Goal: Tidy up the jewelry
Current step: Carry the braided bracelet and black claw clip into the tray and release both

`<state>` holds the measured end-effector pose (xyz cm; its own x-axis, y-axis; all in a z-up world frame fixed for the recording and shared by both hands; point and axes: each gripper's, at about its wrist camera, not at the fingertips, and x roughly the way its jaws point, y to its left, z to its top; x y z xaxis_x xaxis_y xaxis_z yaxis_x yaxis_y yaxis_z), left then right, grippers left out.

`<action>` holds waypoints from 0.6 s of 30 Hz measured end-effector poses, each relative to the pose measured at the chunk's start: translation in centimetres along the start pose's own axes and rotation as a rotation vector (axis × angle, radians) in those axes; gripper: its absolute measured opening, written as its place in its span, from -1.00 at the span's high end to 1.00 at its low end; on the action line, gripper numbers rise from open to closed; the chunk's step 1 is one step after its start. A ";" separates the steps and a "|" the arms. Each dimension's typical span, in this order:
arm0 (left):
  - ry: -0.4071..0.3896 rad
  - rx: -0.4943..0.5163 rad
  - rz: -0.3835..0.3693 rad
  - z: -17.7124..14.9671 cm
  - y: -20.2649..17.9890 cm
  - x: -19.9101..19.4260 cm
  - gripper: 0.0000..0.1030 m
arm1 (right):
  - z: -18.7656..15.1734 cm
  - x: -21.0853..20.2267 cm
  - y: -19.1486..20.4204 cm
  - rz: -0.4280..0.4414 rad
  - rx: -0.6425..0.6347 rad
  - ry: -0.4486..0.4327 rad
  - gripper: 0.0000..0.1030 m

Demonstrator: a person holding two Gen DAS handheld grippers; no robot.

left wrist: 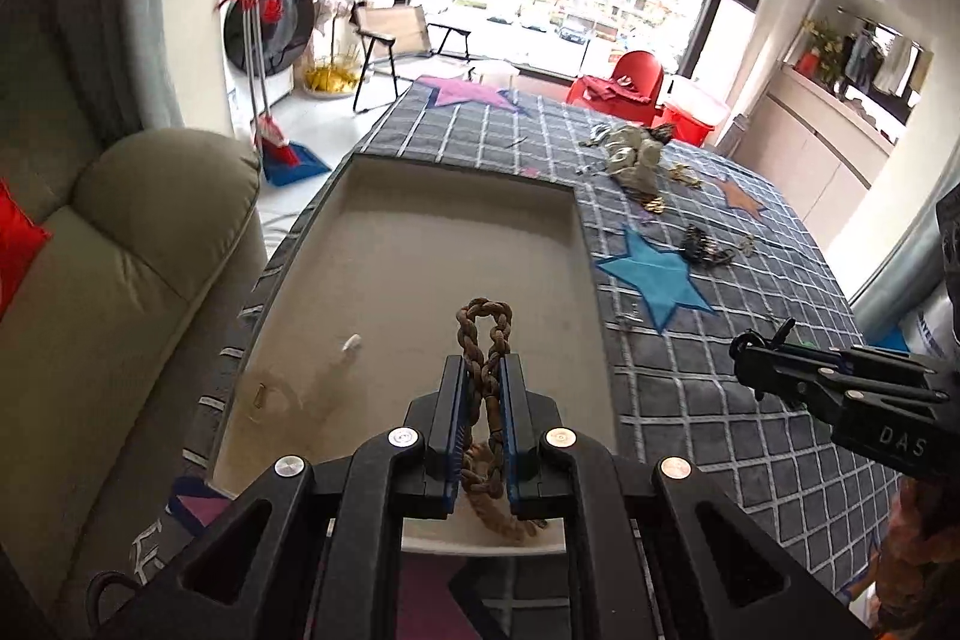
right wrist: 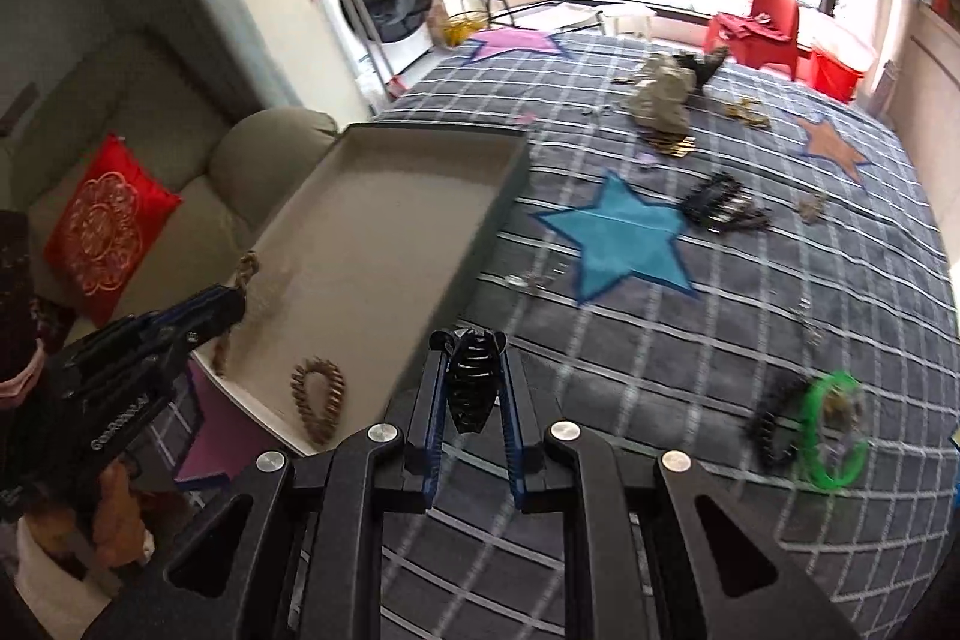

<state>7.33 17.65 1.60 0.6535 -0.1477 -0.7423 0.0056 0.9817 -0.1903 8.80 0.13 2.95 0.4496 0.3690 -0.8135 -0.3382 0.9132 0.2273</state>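
My left gripper (left wrist: 483, 364) is shut on a brown braided chain (left wrist: 480, 334), whose loop sticks out past the blue pads above the beige tray (left wrist: 420, 232). Seen from the right wrist, that gripper (right wrist: 231, 301) hovers over the tray's near left side (right wrist: 390, 196), the chain (right wrist: 247, 267) dangling from it. My right gripper (right wrist: 471, 346) is shut on a black ribbed hair clip (right wrist: 474, 382), just right of the tray's near corner above the checked cloth. In the left wrist view it (left wrist: 750, 358) comes in from the right. A bronze chain bracelet (right wrist: 318, 394) lies in the tray.
On the grey checked cloth (right wrist: 660, 340) lie a green bangle (right wrist: 834, 430) beside a black spiky piece (right wrist: 774, 418), a black comb-like item (right wrist: 720, 202), and a pile of gold and grey jewelry (right wrist: 660, 100). A beige sofa (left wrist: 120, 280) with a red cushion (right wrist: 108, 226) borders the left.
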 end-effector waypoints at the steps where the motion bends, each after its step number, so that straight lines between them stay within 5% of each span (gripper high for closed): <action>1: 0.012 -0.003 0.001 0.1 0.2 0.5 0.75 | 0.3 0.4 0.3 0.011 -0.002 0.006 0.64; 18: 0.134 -0.008 0.087 -1.7 1.3 5.9 0.75 | 3.6 10.5 4.8 0.076 -0.083 0.160 0.64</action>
<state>9.92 17.90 -4.10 0.5441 -0.0771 -0.8354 -0.0532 0.9906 -0.1260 14.87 9.02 -2.54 0.2857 0.3980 -0.8717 -0.4365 0.8639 0.2514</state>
